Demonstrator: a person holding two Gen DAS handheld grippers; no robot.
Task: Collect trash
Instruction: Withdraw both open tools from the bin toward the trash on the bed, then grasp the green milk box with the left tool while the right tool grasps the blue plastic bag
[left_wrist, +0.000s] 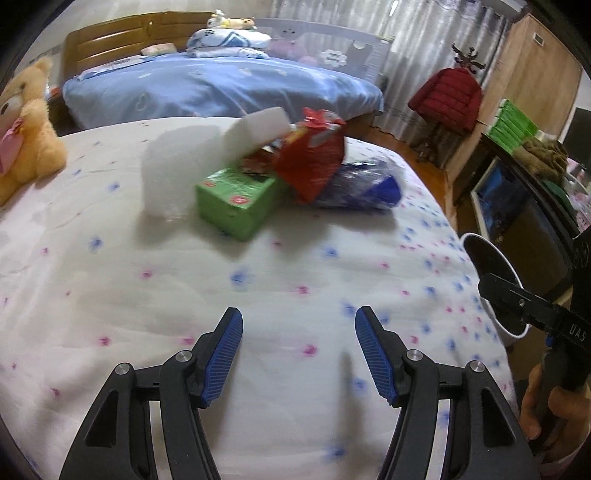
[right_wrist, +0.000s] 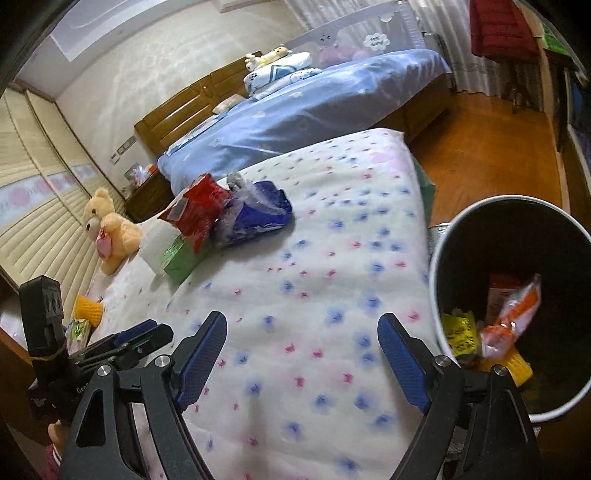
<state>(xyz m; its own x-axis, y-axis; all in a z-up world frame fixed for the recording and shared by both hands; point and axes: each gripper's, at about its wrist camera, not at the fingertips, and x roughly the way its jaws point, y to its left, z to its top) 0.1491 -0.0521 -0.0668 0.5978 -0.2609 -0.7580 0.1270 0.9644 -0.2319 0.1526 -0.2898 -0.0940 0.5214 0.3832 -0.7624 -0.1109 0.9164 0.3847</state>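
Left wrist view: left gripper over the flowered bedspread, fingers spread, nothing between. Ahead, piled trash: green box, white foam, red wrapper, blue bag.

Right wrist view: right gripper spread wide, empty. Bin just beside the bed, wrappers inside. Teddy bear beyond the pile.

The letters "UAS" stand in white on the black body of the right gripper, seen at the right edge of the left wrist view. On the left gripper, in the right wrist view, some small white letters begin with "Gen", but the rest is hidden. The print on the green box and the other packages is too blurred to read.
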